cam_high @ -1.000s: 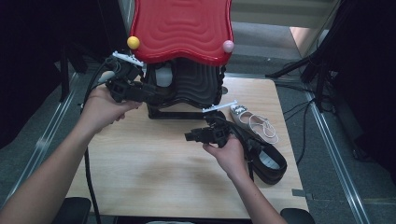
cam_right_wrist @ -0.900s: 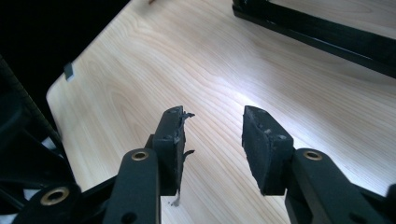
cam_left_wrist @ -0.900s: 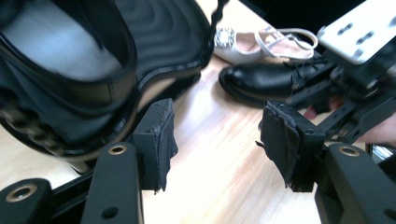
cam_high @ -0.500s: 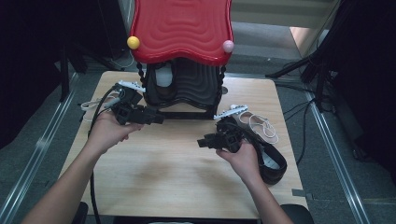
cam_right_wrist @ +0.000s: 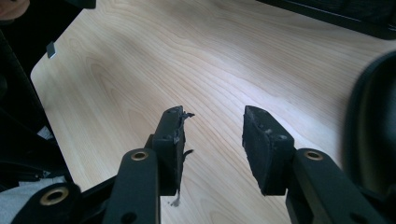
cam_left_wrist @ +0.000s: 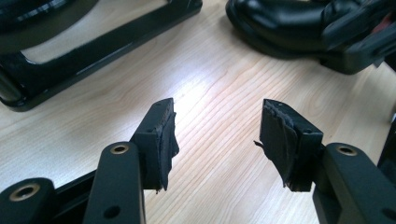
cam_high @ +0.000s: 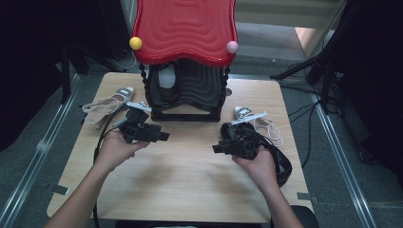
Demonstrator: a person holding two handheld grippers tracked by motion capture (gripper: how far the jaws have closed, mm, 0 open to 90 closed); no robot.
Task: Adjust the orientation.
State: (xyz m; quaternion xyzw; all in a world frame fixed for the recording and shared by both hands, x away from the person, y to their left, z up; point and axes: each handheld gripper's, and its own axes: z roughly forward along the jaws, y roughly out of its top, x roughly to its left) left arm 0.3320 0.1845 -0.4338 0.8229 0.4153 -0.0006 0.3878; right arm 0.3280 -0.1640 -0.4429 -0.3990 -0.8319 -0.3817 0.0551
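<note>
Nothing is between my fingers on either side. My left gripper (cam_high: 164,137) hangs just above the pale wooden table (cam_high: 190,175), its two black padded jaws parted a fair way with only bare wood grain showing in the gap. The worn pads on my left fingertips (cam_left_wrist: 161,135) touch nothing. My right gripper (cam_high: 216,149) is likewise empty, its jaws standing moderately apart, and its frayed pads (cam_right_wrist: 172,135) press on nothing, with plain tabletop between them.

The two grippers point toward each other across the middle of the table, apart, each in one of my hands. Just beyond my left jaws in the left gripper view lies the glossy black base bar of the rack (cam_left_wrist: 93,60), and farther off the dark bulk of my other gripper (cam_left_wrist: 299,28).

That black ribbed rack with the wavy red top (cam_high: 185,28) stands at the far middle of the table, a yellow ball (cam_high: 135,43) and a pink ball (cam_high: 232,47) at its front corners. A beige strappy sandal (cam_high: 102,105) lies left of the rack, near my left hand. A second pale strappy sandal (cam_high: 263,127) lies right of the rack, just beyond my right hand. A black looped strap (cam_high: 285,166) curves round beside my right wrist.
</note>
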